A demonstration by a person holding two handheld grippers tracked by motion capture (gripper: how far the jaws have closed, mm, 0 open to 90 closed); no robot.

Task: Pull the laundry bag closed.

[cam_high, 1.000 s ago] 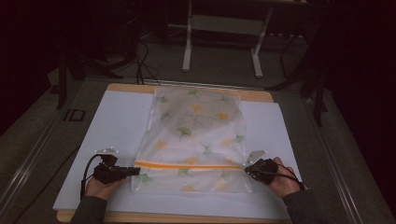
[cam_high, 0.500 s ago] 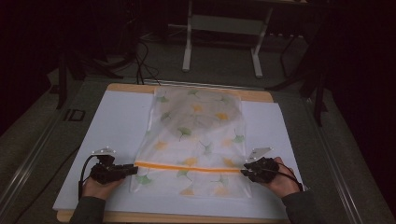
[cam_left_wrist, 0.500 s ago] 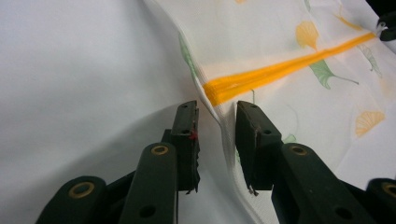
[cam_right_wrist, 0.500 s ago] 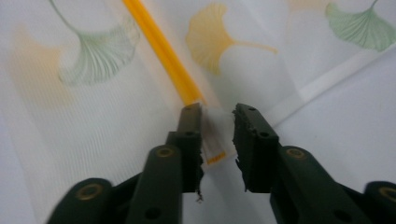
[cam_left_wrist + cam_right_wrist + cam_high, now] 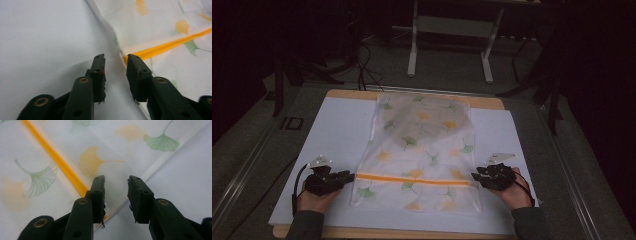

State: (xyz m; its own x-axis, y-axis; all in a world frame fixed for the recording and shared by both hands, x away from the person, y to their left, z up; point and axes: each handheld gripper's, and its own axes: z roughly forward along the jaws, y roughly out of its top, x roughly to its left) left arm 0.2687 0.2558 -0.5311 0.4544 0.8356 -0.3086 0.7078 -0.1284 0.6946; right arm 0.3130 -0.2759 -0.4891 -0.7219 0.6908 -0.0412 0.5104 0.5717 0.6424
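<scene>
Though spread flat down the middle of the bench (image 5: 337,130), reaching from far edge toward near edge, ginkgo-print zip bag (image 5: 419,150) looks light, limp, slippery; best pinched at side seams beside orange zipper (image 5: 412,179). Left tongs (image 5: 346,176) and right tongs (image 5: 475,176) just been opening, now wide, bag edge loose between, nothing gripped.

bare white sheet (image 5: 337,135) flanks the pillowcase (image 5: 419,150).
</scene>
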